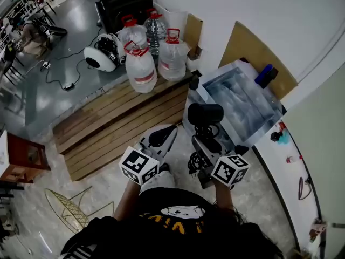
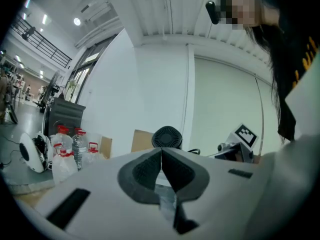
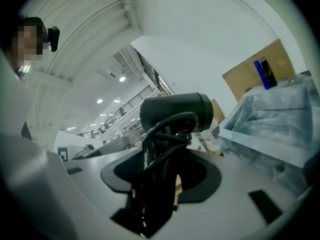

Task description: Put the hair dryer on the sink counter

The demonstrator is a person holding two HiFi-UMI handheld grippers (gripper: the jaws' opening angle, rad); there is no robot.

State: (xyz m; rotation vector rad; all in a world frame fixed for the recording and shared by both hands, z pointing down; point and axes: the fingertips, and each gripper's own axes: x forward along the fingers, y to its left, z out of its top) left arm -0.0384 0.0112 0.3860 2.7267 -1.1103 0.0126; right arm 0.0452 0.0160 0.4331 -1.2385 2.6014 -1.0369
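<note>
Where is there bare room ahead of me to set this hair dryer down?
On the sink counter, the grey top looks bare from its near white rim back to the blue bottle at the far corner. The wooden platform is free along its near planks; its far end is crowded with water jugs.
</note>
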